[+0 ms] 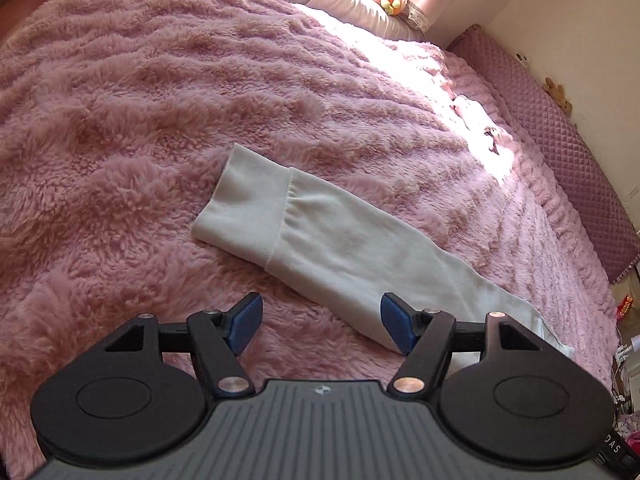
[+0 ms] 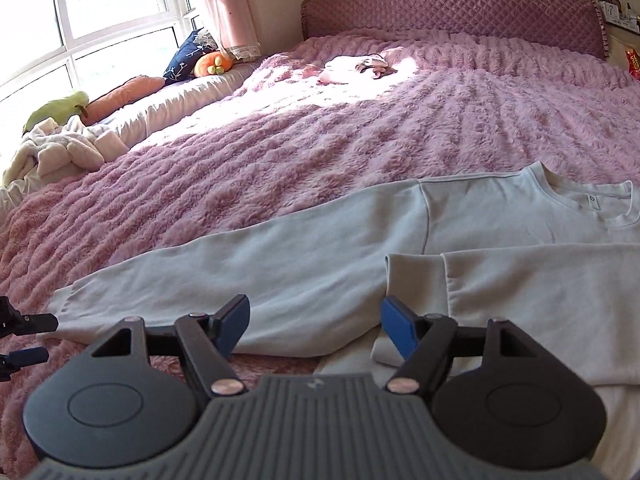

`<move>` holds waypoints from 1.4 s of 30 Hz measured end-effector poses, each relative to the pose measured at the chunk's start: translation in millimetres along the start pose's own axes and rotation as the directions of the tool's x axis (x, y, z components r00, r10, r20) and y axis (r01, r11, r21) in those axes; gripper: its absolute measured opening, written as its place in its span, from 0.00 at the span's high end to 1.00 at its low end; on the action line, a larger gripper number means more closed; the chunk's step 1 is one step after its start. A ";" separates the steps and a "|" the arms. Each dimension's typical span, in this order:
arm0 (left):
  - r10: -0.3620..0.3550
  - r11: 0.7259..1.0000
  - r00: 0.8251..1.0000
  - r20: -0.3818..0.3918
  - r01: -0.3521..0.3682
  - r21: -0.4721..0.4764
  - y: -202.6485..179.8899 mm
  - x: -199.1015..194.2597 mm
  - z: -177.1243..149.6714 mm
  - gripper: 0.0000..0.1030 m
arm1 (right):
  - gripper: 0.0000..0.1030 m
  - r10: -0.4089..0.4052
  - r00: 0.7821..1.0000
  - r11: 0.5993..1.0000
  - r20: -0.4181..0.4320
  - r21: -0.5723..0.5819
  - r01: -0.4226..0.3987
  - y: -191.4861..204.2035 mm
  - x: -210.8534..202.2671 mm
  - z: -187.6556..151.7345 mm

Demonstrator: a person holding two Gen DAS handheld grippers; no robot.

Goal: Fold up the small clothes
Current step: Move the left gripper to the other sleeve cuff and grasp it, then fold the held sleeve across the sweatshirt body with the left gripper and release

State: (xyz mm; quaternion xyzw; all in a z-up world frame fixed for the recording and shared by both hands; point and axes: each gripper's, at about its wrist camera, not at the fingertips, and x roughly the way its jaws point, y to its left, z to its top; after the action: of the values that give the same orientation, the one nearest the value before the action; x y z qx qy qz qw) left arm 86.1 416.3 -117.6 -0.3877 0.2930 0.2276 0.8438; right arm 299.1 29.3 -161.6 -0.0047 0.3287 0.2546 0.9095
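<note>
A pale grey sweatshirt [image 2: 320, 248] lies flat on the fluffy pink blanket [image 2: 360, 128], with its neckline [image 2: 592, 208] at the right. One sleeve [image 1: 320, 232] stretches out to the left, ending in a ribbed cuff [image 1: 244, 196]. The other sleeve is folded across the body, its cuff [image 2: 412, 280] just beyond my right gripper [image 2: 316, 322]. That gripper hovers open over the near edge of the garment, holding nothing. My left gripper [image 1: 320, 322] is open too, above the blanket beside the outstretched sleeve, and its fingers show at the left edge of the right wrist view [image 2: 34, 338].
A small folded pink garment [image 2: 356, 66] lies far up the bed near the quilted headboard [image 2: 460, 12]. A heap of pale clothes [image 2: 60, 152] sits at the left by the window, with cushions and plush toys [image 2: 212, 64] along that side.
</note>
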 end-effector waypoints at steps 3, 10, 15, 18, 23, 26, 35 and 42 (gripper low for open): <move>0.002 0.999 1.000 0.022 -0.001 -0.039 13.1 7.9 1.8 0.26 | 0.32 -0.005 1.000 1.000 -0.009 -0.016 0.004 5.2 5.3 -0.1; -0.013 0.991 0.996 0.094 0.025 -0.129 28.5 20.6 12.4 0.41 | 0.31 -0.024 0.999 1.000 -0.038 -0.020 0.023 0.6 10.6 -8.1; -0.001 0.997 0.994 0.106 0.009 -0.073 22.3 23.8 20.8 0.92 | 0.31 -0.044 0.998 0.999 -0.049 -0.005 0.044 -6.2 15.9 -8.6; -0.012 0.998 0.992 0.129 0.019 -0.053 17.2 17.9 19.9 0.92 | 0.31 -0.047 0.997 0.999 -0.056 0.005 0.047 -7.8 19.6 -9.9; -0.100 0.994 0.978 0.182 0.104 -0.014 -1.1 -4.8 23.5 0.93 | 0.31 -0.043 0.997 0.999 -0.063 0.021 0.045 -9.1 20.8 -12.9; -0.169 0.986 0.961 0.218 0.162 0.049 -28.0 -20.1 27.8 0.93 | 0.31 -0.035 0.998 0.999 -0.043 0.027 0.036 -13.0 7.7 -10.9; -0.457 0.876 0.877 0.148 0.416 0.245 -172.8 -41.8 12.1 0.93 | 0.23 -0.095 0.994 0.994 0.062 0.062 0.091 -75.0 -67.5 -8.8; -0.603 0.746 0.796 -0.049 0.584 0.320 -279.4 -24.9 -61.5 0.93 | 0.23 -0.200 0.976 0.969 0.084 0.162 0.184 -147.1 -123.7 -29.5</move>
State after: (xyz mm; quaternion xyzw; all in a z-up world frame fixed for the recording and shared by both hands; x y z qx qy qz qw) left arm 219.4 197.5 12.3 -0.3125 0.1628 -0.0918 0.9314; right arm 269.2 -160.8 -133.8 0.0463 0.2997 0.1390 0.9427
